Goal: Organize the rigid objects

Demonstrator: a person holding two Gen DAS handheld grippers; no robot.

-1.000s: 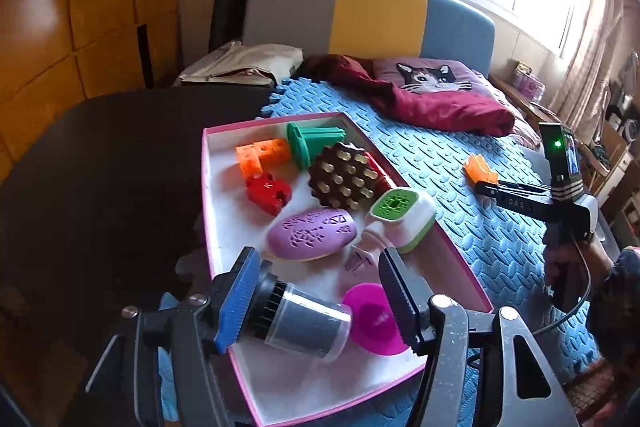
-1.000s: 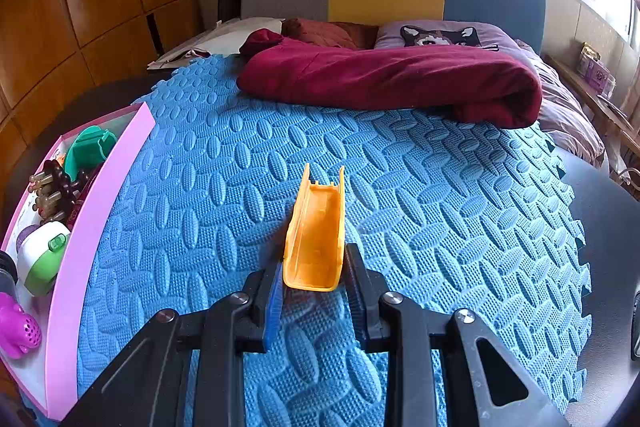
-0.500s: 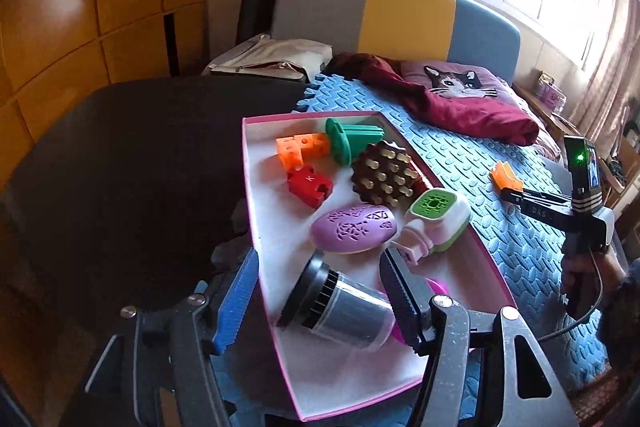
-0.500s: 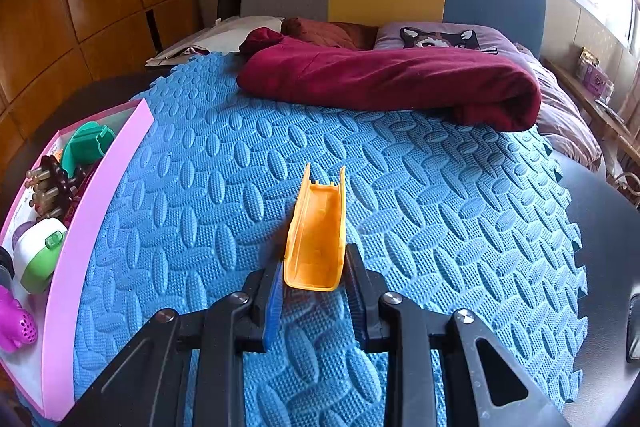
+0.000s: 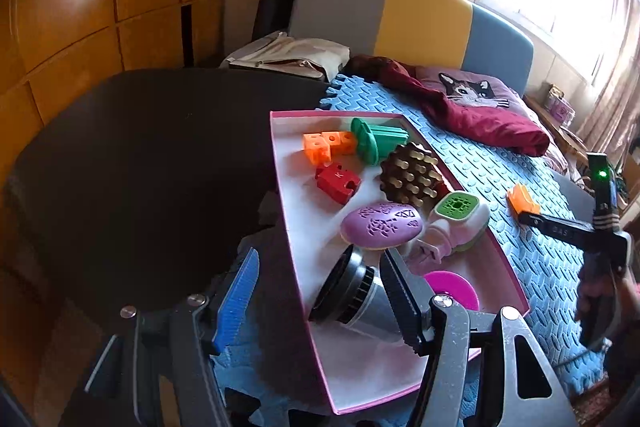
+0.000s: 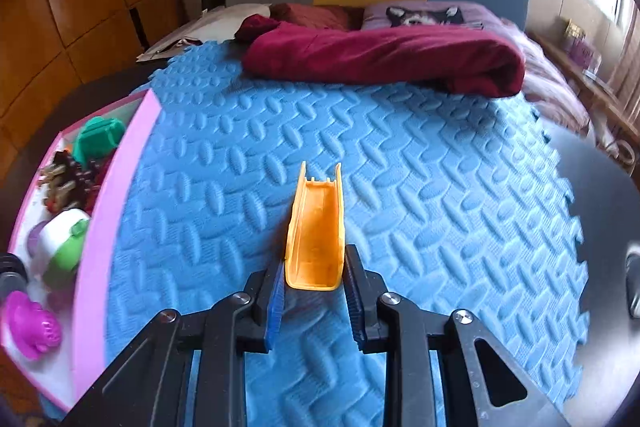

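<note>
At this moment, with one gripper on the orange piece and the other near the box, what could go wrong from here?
1. The right gripper pinches only the near end of the orange channel piece; most of it sticks out past the pads, so it may pivot or slip when lifted.
2. The left gripper straddles the pink box wall, one finger beside the black-capped canister; it could bump either.
3. The box looks crowded, so placing may knock the green-and-white punch.
</note>
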